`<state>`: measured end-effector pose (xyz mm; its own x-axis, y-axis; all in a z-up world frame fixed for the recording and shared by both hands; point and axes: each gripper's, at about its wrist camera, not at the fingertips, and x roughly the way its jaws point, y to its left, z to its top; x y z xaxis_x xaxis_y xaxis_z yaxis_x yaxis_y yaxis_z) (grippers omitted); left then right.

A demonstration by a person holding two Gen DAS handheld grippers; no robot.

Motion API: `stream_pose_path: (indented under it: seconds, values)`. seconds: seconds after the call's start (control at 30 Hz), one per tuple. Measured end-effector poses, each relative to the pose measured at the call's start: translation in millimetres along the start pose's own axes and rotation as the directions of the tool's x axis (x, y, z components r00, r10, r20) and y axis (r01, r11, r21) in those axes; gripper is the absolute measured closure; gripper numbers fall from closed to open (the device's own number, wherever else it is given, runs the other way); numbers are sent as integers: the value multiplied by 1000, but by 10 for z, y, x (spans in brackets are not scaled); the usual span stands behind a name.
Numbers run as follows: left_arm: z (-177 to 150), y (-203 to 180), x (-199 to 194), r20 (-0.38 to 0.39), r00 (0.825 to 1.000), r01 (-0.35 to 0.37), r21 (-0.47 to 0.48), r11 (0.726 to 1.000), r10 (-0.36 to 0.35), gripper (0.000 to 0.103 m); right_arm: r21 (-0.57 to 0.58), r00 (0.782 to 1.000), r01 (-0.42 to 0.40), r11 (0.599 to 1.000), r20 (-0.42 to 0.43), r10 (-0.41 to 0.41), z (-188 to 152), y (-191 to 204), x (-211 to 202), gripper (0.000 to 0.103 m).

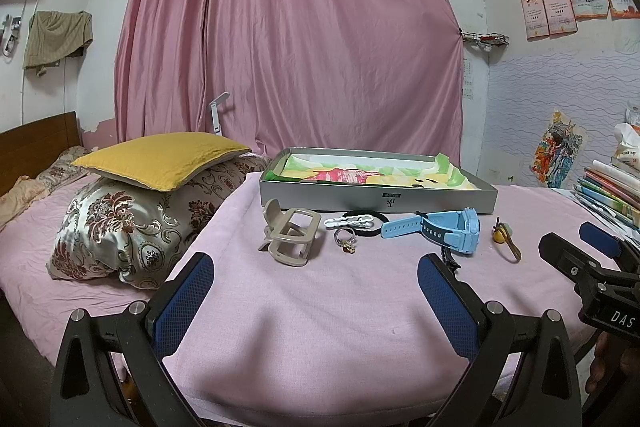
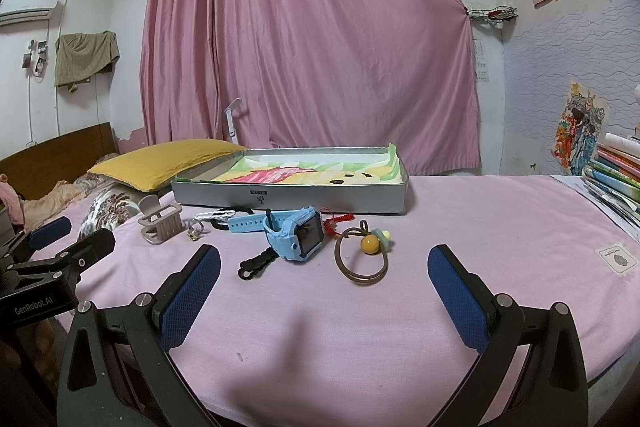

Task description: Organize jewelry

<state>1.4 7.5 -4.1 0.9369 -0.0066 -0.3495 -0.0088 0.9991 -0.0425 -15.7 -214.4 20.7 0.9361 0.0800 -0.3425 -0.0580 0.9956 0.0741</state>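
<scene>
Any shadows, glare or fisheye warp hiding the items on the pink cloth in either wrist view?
Left wrist view: soft shadow near the open left gripper, short of the beige plastic claw clip; edges bow. Right wrist view: blurry shadow before the open right gripper; blue plastic watch sharp, no glare.

Bare pink cloth lies open ahead of both grippers. Beyond it, hair claw, ring, blue watch and brown hair tie form 1 crowded row just before the gray box.
</scene>
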Motion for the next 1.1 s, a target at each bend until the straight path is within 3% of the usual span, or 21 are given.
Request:
stream_pose_path:
  seconds: [1.1]
  values:
    - [14, -48, -22, 2, 1000, -3, 1, 1000, 3, 1, 0, 1000, 0, 1000, -1, 0, -4, 25, -1, 1]
